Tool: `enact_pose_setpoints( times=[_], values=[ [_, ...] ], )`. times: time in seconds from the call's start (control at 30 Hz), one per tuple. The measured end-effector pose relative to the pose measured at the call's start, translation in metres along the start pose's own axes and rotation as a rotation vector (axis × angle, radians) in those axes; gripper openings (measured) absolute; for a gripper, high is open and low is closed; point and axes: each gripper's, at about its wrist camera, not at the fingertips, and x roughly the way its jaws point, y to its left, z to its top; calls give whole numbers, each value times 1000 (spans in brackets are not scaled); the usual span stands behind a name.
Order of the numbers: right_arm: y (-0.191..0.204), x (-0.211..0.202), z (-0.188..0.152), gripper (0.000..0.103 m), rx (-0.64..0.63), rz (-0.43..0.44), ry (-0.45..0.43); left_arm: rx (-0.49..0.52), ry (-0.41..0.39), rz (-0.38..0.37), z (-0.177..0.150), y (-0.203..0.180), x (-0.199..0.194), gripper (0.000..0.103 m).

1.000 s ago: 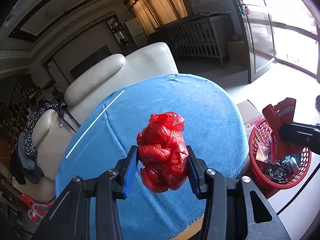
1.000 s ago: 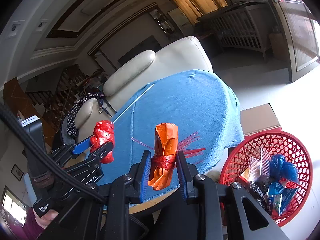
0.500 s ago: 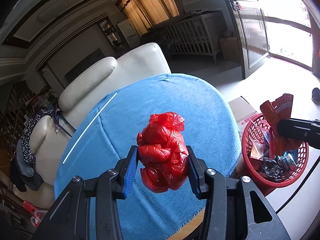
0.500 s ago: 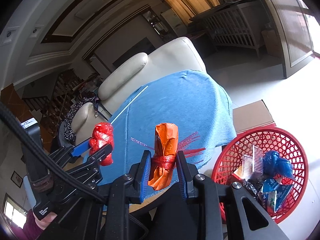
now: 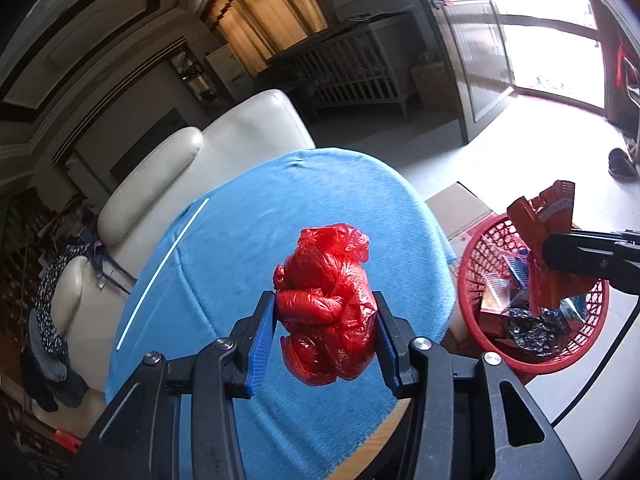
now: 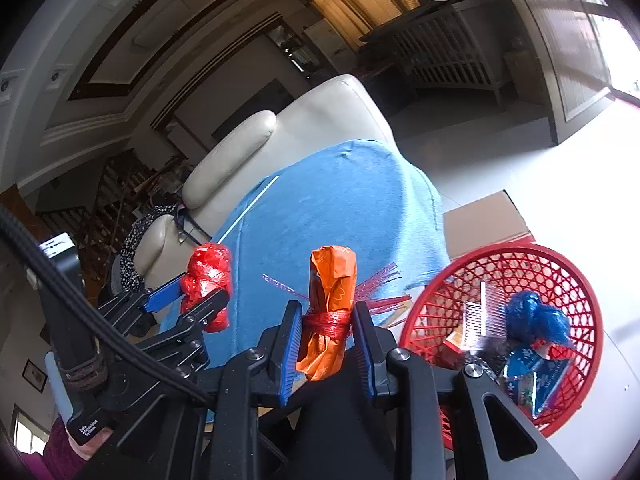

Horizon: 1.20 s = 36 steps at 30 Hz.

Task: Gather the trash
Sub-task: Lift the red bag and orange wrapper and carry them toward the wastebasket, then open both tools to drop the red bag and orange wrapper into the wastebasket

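Left wrist view, crumpled glossy red bag point(image 5: 326, 310), clamped in left tongs point(image 5: 325, 334)

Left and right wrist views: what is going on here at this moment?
A person is collecting trash with two tools. The left hand-held gripper is shut on a crumpled red plastic bag above the blue tablecloth. The right hand-held gripper is shut on an orange wrapper bundle tied with red string, near the red mesh basket on the floor, which already holds trash. Neither piece is released yet.
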Motion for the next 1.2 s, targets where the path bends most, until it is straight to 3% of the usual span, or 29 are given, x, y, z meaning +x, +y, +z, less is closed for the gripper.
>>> enact_pose_setpoints(
  times=[0.37,0.53,0.9,1.07,1.2],
  values=[
    [-33,-16,1,28,58,-47,-25,78,4,-82,18,-38,4,48],
    [-56,-27,0,28,96,-92,-43,100,38,-195,28,-58,9,48],
    [-123,-31,-11,28,233,-228,-30,102,168,-533,43,-100,40,51],
    [-150,-20,-22,30,295,-270,14,105,183,-600,43,-118,50,52],
    [-162,-12,-27,30,326,-290,43,94,173,-609,38,-116,52,64]
  ],
)
